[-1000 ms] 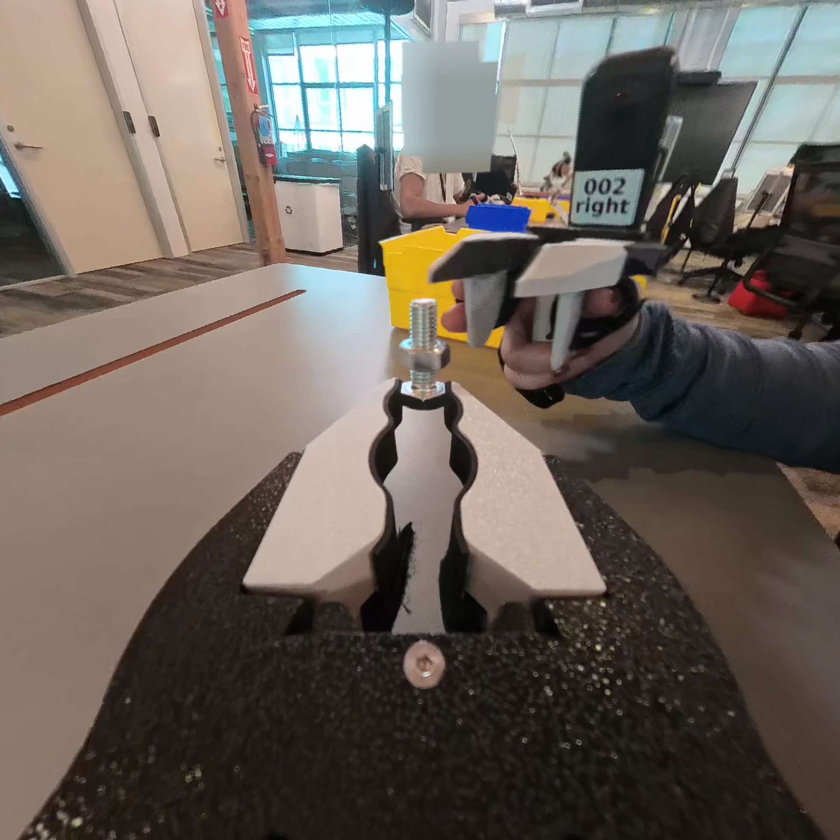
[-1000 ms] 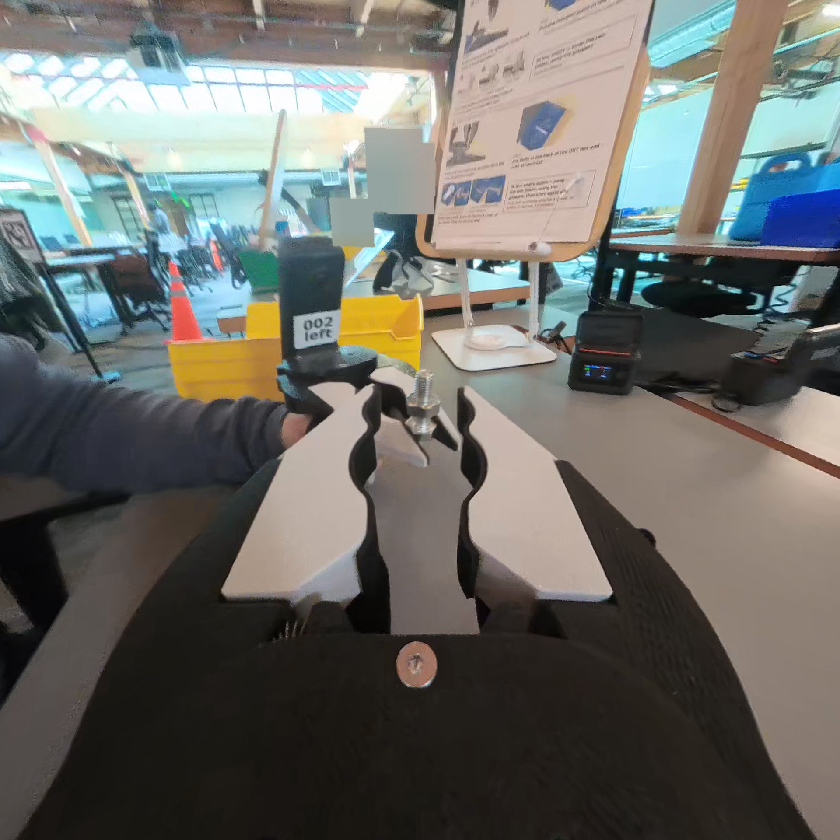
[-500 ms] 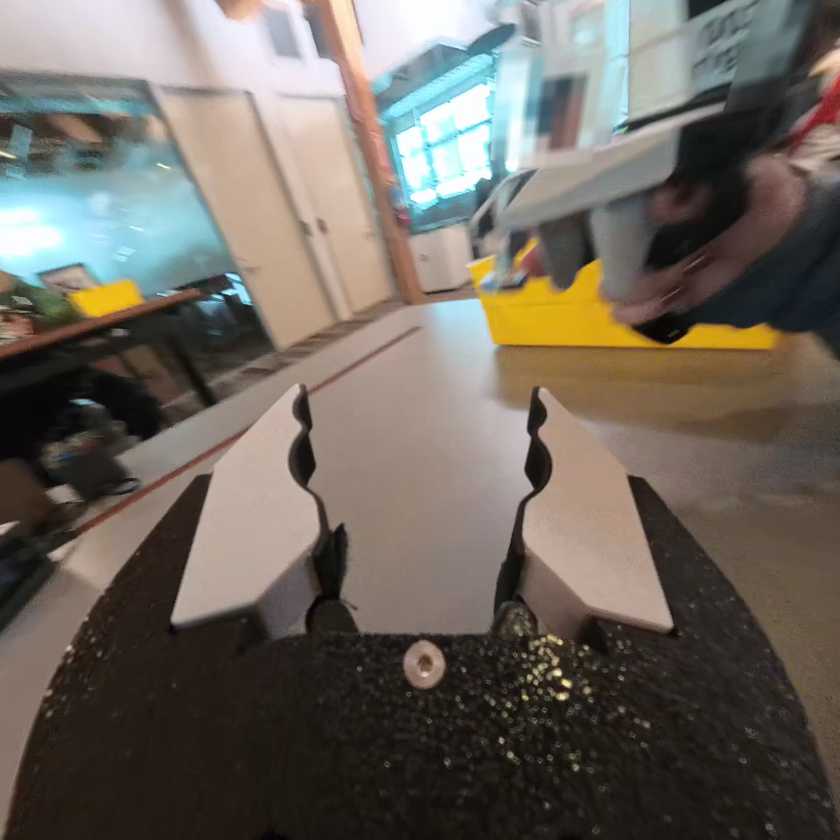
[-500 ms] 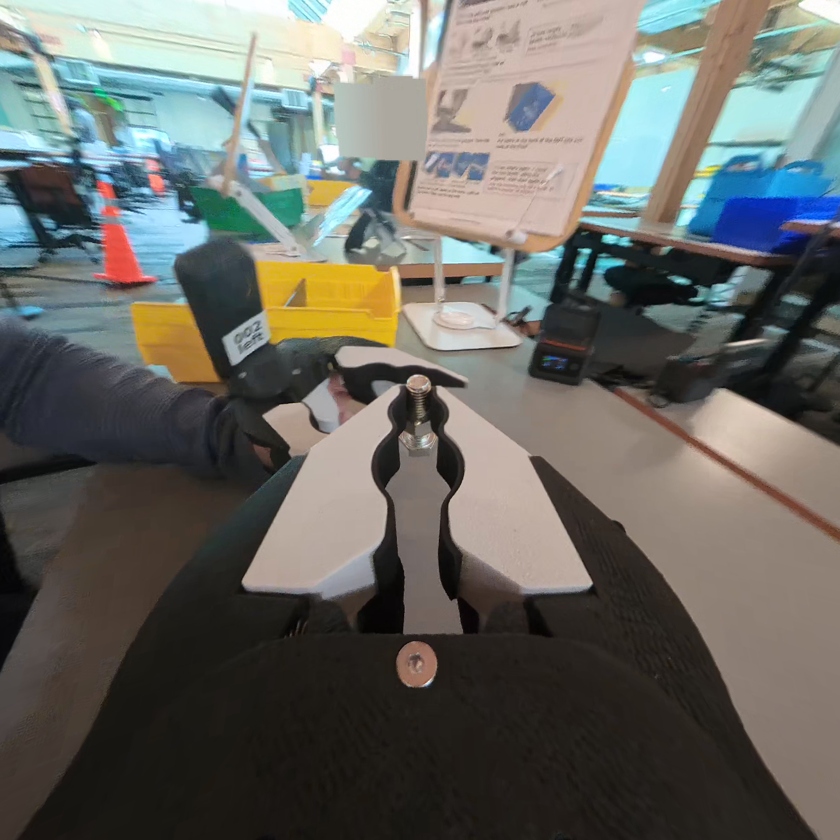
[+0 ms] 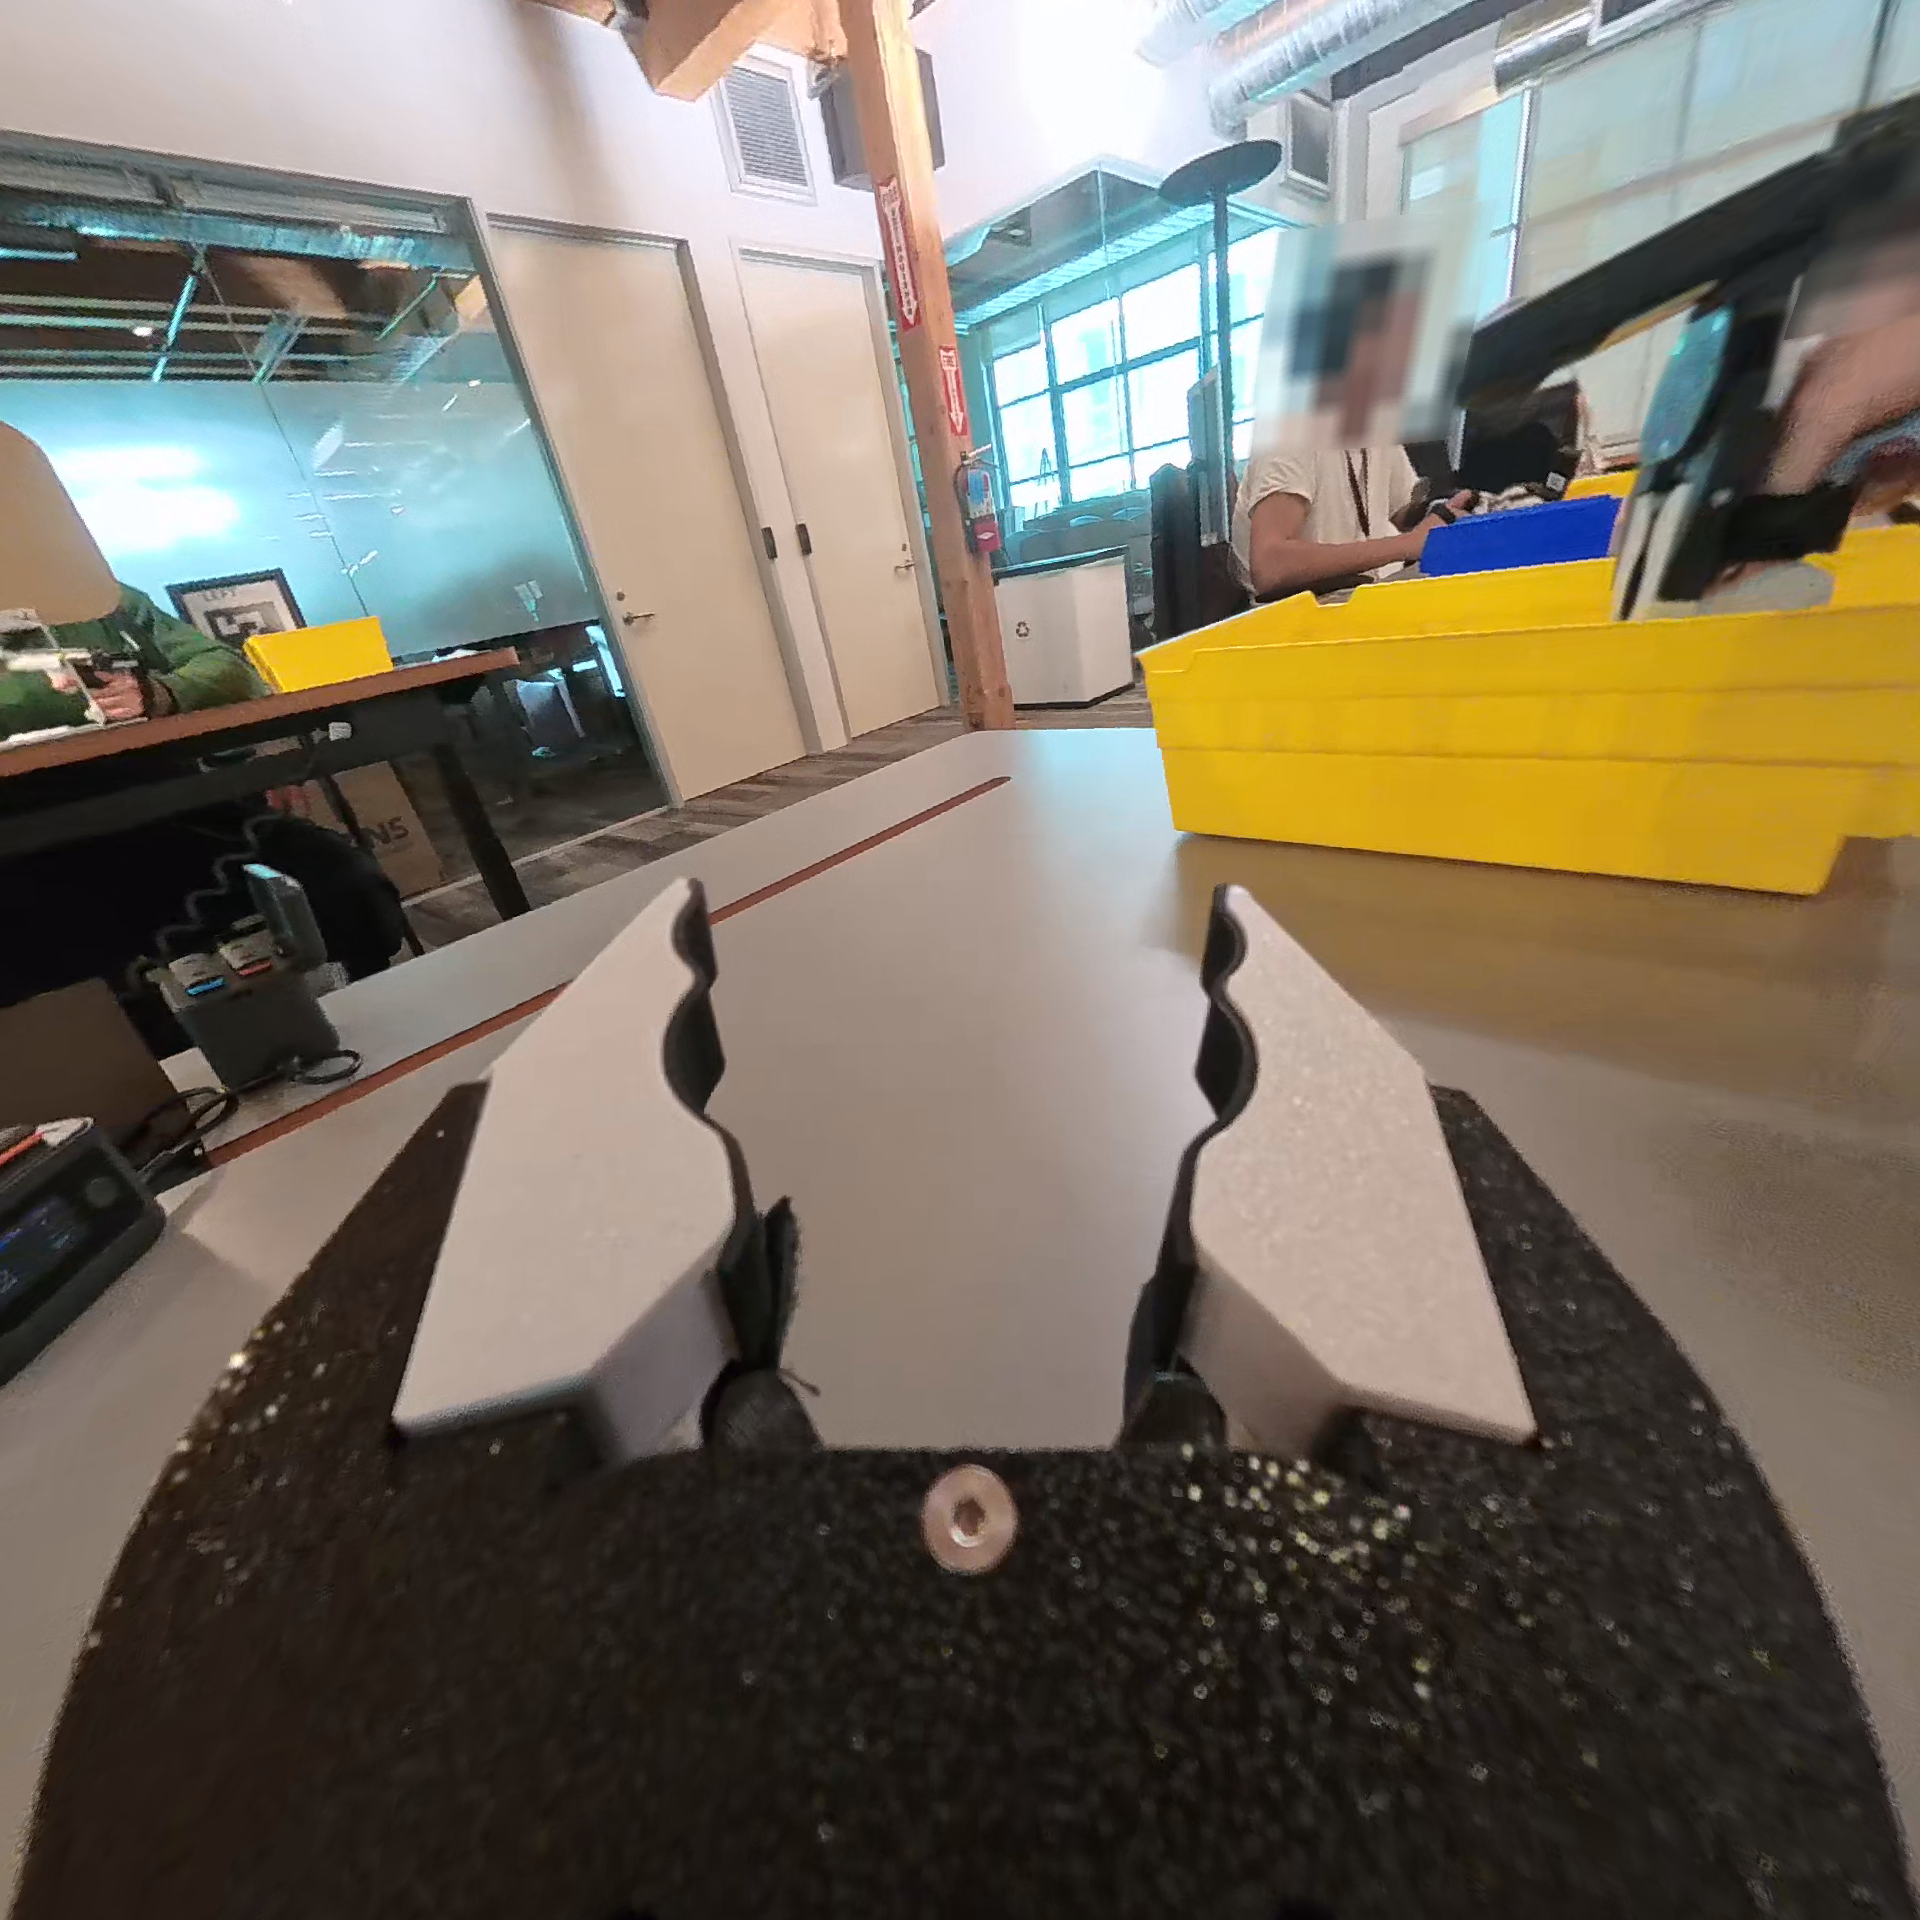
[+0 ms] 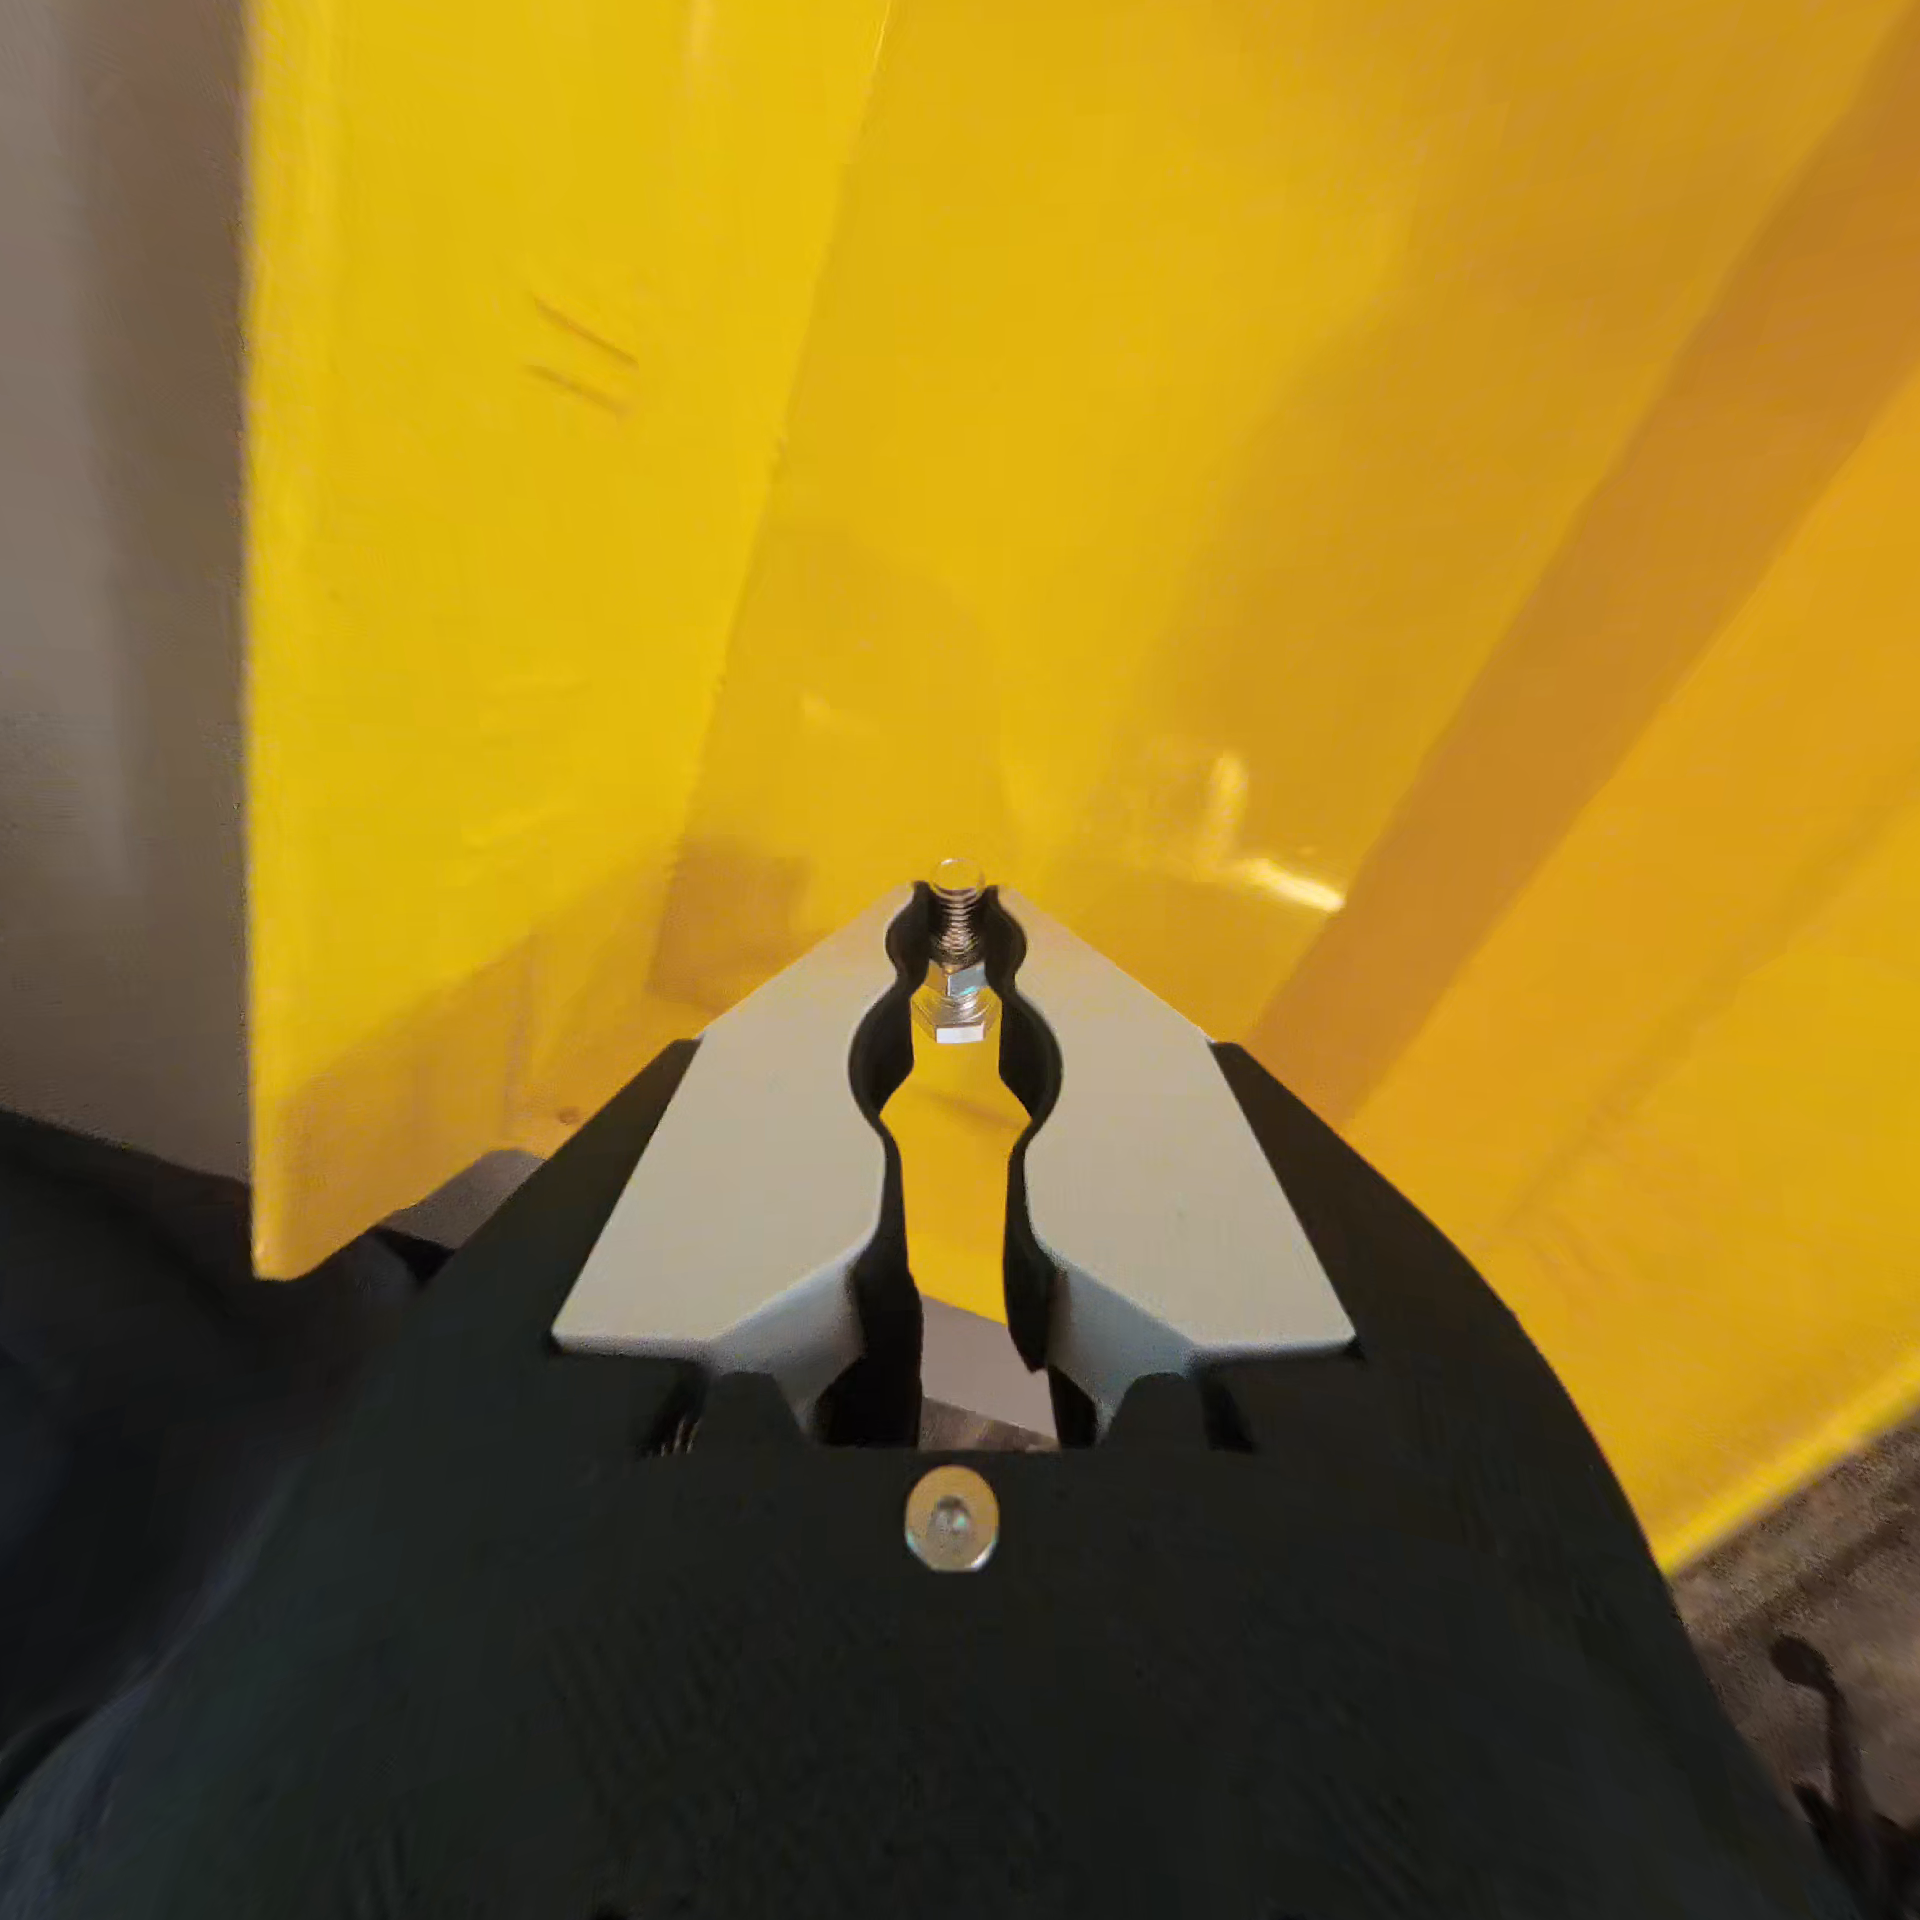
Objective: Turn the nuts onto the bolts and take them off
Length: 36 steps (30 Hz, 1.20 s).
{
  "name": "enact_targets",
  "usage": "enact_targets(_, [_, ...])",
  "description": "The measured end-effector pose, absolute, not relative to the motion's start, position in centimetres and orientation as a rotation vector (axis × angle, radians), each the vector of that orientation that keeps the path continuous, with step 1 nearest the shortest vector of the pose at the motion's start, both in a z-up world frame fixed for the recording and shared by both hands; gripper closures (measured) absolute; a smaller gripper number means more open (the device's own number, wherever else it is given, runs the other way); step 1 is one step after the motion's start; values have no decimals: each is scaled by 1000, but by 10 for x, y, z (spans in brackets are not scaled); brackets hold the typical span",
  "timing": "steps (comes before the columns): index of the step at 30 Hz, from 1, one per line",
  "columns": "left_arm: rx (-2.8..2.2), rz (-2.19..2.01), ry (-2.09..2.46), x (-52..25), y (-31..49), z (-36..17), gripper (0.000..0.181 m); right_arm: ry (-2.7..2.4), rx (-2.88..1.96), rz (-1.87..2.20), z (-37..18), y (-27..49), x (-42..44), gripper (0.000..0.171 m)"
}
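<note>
Bolt [image 6: 957, 928] with a hex nut [image 6: 953, 1000] threaded on its shank sits pinched between the tips of the right gripper [image 6: 956, 935], whose jaws are closed on it; the bolt's threaded end points away from the camera, at twelve o'clock. Beyond the tips, the inside of a yellow bin [image 6: 1143, 468] fills nearly the whole right wrist view, with a strip of grey worktop [image 6: 114, 520] at nine o'clock. The left gripper [image 5: 956, 935] hangs low over the grey worktop [image 5: 956, 1039] with its jaws spread wide and nothing between them. At two o'clock from it stand stacked yellow bins [image 5: 1507, 748], and above them the right gripper [image 5: 1662, 520] shows blurred. A small dark device [image 5: 62, 1226] sits at nine o'clock.
</note>
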State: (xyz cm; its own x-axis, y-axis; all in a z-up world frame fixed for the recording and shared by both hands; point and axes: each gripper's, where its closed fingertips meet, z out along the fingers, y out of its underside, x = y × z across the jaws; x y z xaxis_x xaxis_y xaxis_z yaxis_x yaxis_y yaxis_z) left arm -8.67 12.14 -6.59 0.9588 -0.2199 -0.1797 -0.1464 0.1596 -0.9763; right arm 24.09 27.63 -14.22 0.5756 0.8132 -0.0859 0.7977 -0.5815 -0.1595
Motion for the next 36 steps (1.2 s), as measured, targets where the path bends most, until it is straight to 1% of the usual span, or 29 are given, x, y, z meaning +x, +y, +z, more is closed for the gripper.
enact_targets(4, [-1428,-40,341,-82,120,-69,85,-1394,-2786,337,-167,273,233,163])
enact_targets(5, [-1430,-43,333,-83,121,-69,83,-1342,-2805,342,-172,276,231,157])
enact_targets(6, [-1438,-50,324,-83,121,-69,84,-1285,-2832,375,-174,275,229,141])
enact_targets(7, [-1455,-50,315,-84,122,-71,92,-1224,-2843,382,-173,276,230,130])
enact_targets(8, [-1481,-26,304,-85,123,-74,94,-1158,-2809,357,-165,282,232,126])
enact_targets(9, [-1495,0,310,-84,123,-77,95,-1076,-2738,318,-149,289,234,123])
enact_targets(11, [-1490,19,319,-78,123,-76,96,-904,-2487,307,-94,297,228,120])
enact_targets(13, [-1492,9,295,-77,125,-76,92,-800,-2126,442,-24,288,195,122])
enact_targets(14, [-1496,10,285,-79,126,-76,91,-797,-1962,534,4,274,170,122])
enact_targets(15, [-1494,-3,281,-79,125,-76,92,-853,-1837,638,19,254,139,124])
enact_targets(17, [-1480,-15,271,-79,121,-73,93,-1004,-1693,736,14,227,76,121])
enact_targets(20, [-1480,12,285,-78,118,-74,91,-1002,-1466,756,-17,229,-7,115])
enact_targets(22, [-1499,36,302,-77,118,-77,88,-946,-1364,698,-44,241,-38,117])
enact_targets(23, [-1506,50,320,-75,117,-79,88,-904,-1299,697,-49,243,-47,119])
enact_targets(25, [-1521,103,371,-71,114,-82,92,-801,-1151,640,-48,246,-50,131])
enact_targets(27, [-1526,156,407,-71,112,-83,93,-799,-1049,572,-46,244,-51,138])
enact_targets(29, [-1538,148,381,-73,106,-78,93,-812,-1047,608,-47,239,-52,135])
enact_targets(31, [-1547,81,385,-62,88,-54,93,-793,-1015,610,-41,236,-48,136])
enact_targets(32, [-1543,106,352,-68,76,-32,103,-790,-1013,608,-41,236,-48,135])
enact_targets(34, [-1633,296,137,-123,50,12,125,-772,-994,600,-37,235,-45,135])
enact_targets(35, [-1688,317,65,-151,35,29,136,-777,-986,598,-37,233,-47,134])
enact_targets(36, [-1744,294,5,-178,22,41,134,-777,-986,592,-37,234,-47,134])
